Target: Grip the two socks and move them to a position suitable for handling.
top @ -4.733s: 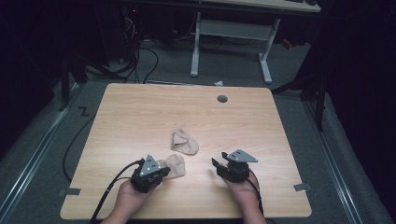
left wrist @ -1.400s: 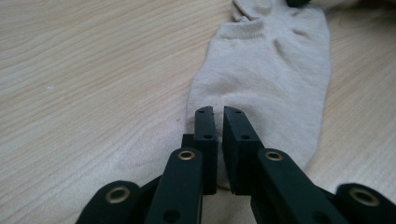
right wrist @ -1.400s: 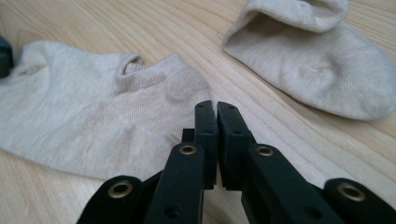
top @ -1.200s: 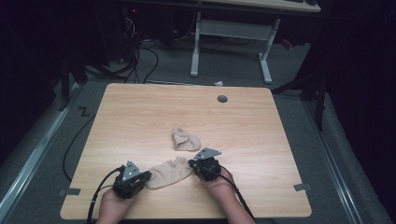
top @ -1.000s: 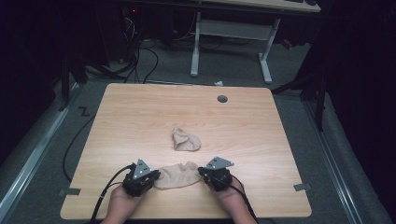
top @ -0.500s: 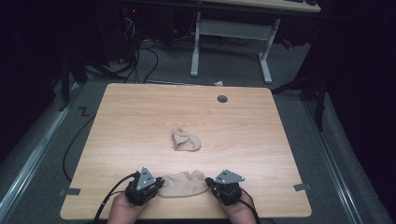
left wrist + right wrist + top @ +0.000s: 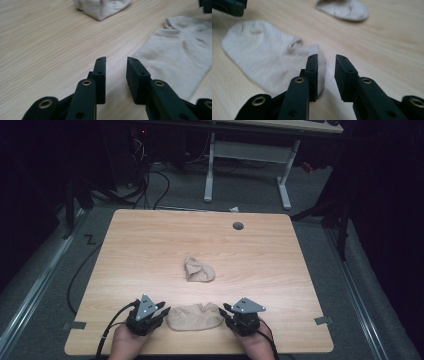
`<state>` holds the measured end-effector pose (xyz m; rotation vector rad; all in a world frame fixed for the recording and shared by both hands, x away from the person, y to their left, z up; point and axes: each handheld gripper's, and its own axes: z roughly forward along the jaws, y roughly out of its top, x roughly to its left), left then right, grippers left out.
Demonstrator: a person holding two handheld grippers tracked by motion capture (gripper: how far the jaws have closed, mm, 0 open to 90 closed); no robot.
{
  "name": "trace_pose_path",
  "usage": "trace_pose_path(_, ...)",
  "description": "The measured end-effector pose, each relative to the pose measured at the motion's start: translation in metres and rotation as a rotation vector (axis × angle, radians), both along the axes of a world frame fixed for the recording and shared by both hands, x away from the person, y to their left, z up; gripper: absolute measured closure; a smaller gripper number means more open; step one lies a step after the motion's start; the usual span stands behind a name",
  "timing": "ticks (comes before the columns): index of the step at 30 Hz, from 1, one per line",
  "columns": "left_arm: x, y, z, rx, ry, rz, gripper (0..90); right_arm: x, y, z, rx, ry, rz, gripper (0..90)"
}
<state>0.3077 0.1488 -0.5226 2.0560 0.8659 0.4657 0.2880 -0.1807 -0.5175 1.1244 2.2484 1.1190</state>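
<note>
left hand (image 7: 127, 345): at the near table edge, holding my left gripper (image 7: 161, 312); it points right toward the flat sock, tips just beside its left end.
right hand (image 7: 255, 346): mirrored at the near edge; my right gripper (image 7: 226, 311) points left, tips at the sock's right end.
left jaws: apart, small gap, nothing between them; bare wood in the gap.
right jaws: apart too, empty; the left jaw overlaps the sock's edge, can't tell if it touches.
flat sock (image 7: 195, 316): beige, spread flat between my two grippers near the front edge of the table (image 7: 150, 245).
bunched sock (image 7: 198, 270): same beige, crumpled, mid-table, well apart from the flat one.
gripper views vs high: up close the flat sock (image 7: 269, 60) shows knit texture and a puckered fold; left gripper view shows its smooth end (image 7: 180, 55).
</note>
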Motion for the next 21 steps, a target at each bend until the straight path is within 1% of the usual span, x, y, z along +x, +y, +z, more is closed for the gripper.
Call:
trace_pose_path(2, 0.004, 0.009, -0.002, 0.0, -0.002, 0.027, 67.6, 0.008, 0.002, 0.007, 0.01, -0.007, -0.006, 71.1)
trace_pose_path(3, 0.007, 0.014, -0.004, 0.006, 0.001, 0.042, 66.7, 0.013, 0.005, 0.01, 0.002, -0.011, -0.008, 70.5)
trace_pose_path(5, 0.01, 0.021, -0.006, -0.006, 0.013, 0.061, 64.3, 0.026, 0.012, 0.016, -0.002, -0.014, -0.003, 70.0)
trace_pose_path(6, 0.011, 0.023, -0.007, -0.013, 0.018, 0.066, 63.4, 0.035, 0.018, 0.019, -0.013, -0.018, -0.002, 69.8)
trace_pose_path(7, 0.012, 0.025, -0.007, -0.02, 0.019, 0.07, 62.7, 0.041, 0.021, 0.021, -0.018, -0.018, -0.004, 69.9)
trace_pose_path(10, 0.013, 0.029, -0.005, -0.028, 0.011, 0.077, 61.6, 0.067, 0.035, 0.026, -0.012, -0.003, -0.005, 69.9)
trace_pose_path(13, 0.013, 0.032, -0.006, -0.032, 0.013, 0.08, 61.6, 0.096, 0.052, 0.028, -0.026, 0.017, -0.01, 67.2)
trace_pose_path(14, 0.013, 0.033, -0.006, -0.033, 0.013, 0.084, 61.6, 0.102, 0.056, 0.028, -0.025, 0.016, -0.015, 65.6)
trace_pose_path(17, 0.014, 0.035, -0.006, -0.038, 0.015, 0.083, 61.6, 0.129, 0.07, 0.026, -0.041, 0.028, -0.049, 61.9)
trace_pose_path(21, 0.015, 0.035, -0.007, -0.044, 0.017, 0.086, 61.7, 0.154, 0.08, 0.021, -0.05, 0.058, -0.061, 58.5)
